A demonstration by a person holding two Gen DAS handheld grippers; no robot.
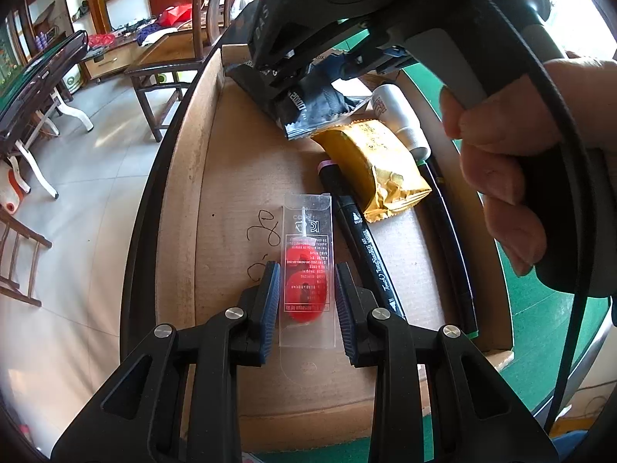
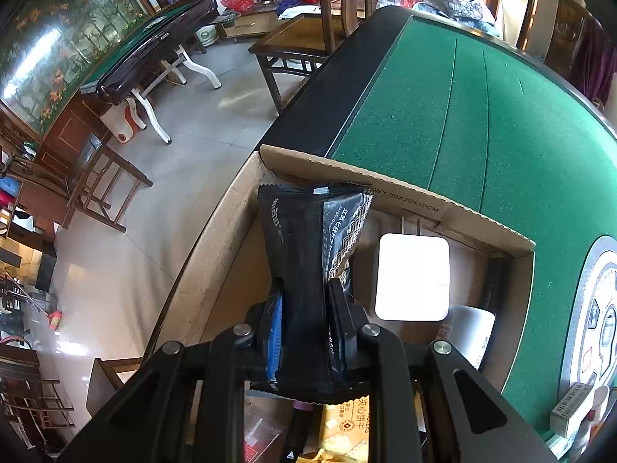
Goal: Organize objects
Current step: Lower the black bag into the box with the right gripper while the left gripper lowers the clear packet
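Table [image 2: 443, 115]: green felt top, it carries the cardboard box.
Cardboard box [image 1: 239, 146]: open and shallow; inside lie a yellow snack pack [image 1: 380, 162], a black marker [image 1: 362, 239] and a white bottle [image 1: 401, 115].
Right gripper [image 2: 306, 332]: clamped on a black sachet [image 2: 304, 239] above the box.
Left gripper [image 1: 306, 293]: narrow, holding a clear packet [image 1: 307, 266] with a red piece.
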